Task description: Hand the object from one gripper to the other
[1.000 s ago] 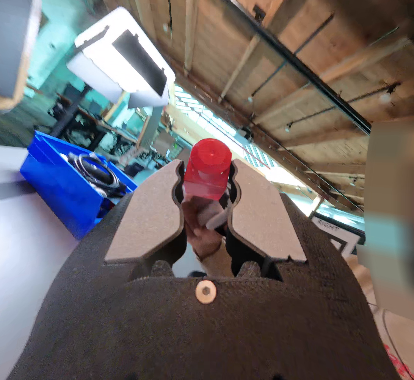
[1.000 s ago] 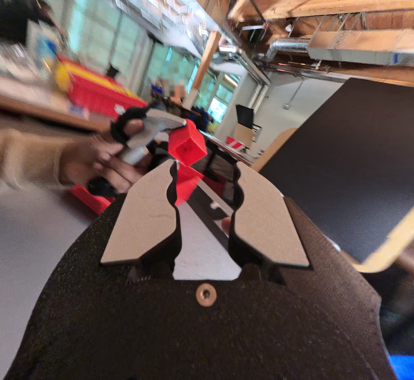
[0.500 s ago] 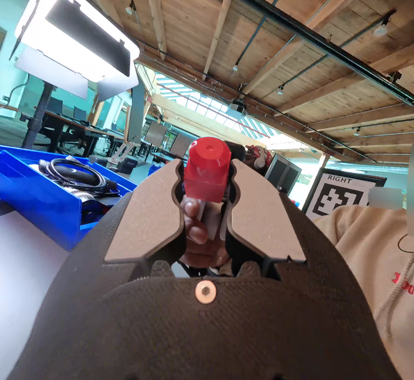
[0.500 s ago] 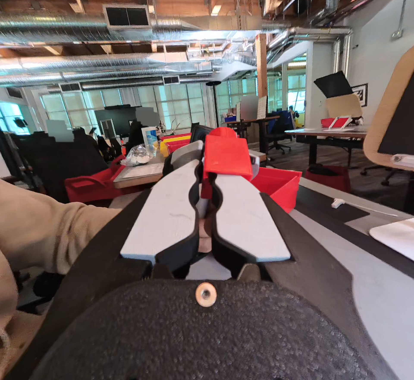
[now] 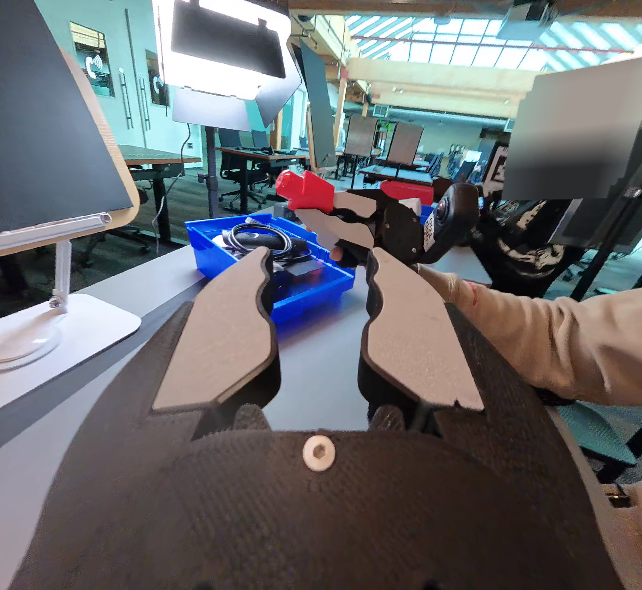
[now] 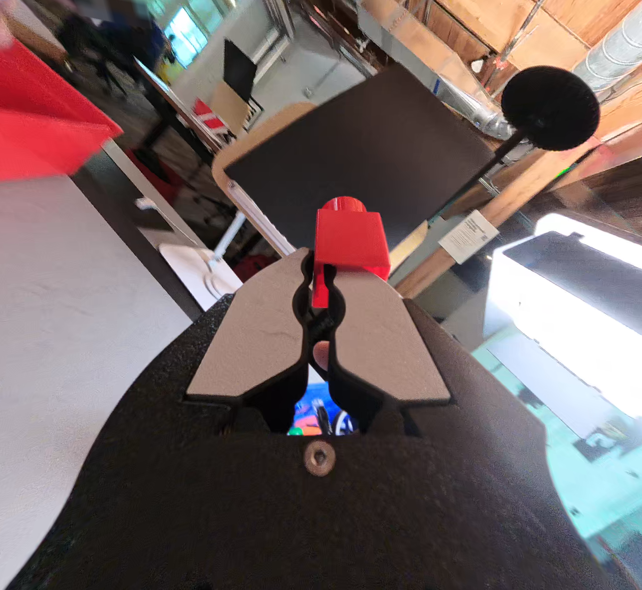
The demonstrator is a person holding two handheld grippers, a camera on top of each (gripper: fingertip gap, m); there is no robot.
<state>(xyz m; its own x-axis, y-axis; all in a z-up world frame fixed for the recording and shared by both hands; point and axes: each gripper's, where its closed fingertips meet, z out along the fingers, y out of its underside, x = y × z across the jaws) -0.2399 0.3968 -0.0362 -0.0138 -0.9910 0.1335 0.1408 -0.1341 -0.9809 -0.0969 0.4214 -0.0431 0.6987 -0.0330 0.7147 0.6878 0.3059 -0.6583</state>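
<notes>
The object is a red plastic block with a round stud on top (image 6: pixel 351 243). My right gripper (image 6: pixel 321 262) is shut on its thin lower edge and holds it up in the air. In the left wrist view the right gripper (image 5: pixel 314 213) shows farther off, above the blue bin, with the red block (image 5: pixel 305 189) sticking out of its tips to the left. My left gripper (image 5: pixel 318 262) is open and empty, lower and nearer than the block, above the grey table (image 5: pixel 312 375).
A blue bin (image 5: pixel 239 260) with black cables stands on the table ahead of the left gripper. A monitor on a white stand (image 5: pixel 52 326) is at the left. A lit light panel (image 5: pixel 222 48) stands behind. A person's beige sleeve (image 5: pixel 521 337) reaches in from the right. A red bin (image 6: pixel 38 128) lies at left.
My left gripper has let go of the red block and opened, and has drawn back and down. My right gripper has stayed shut on the block and carried it away, tilting.
</notes>
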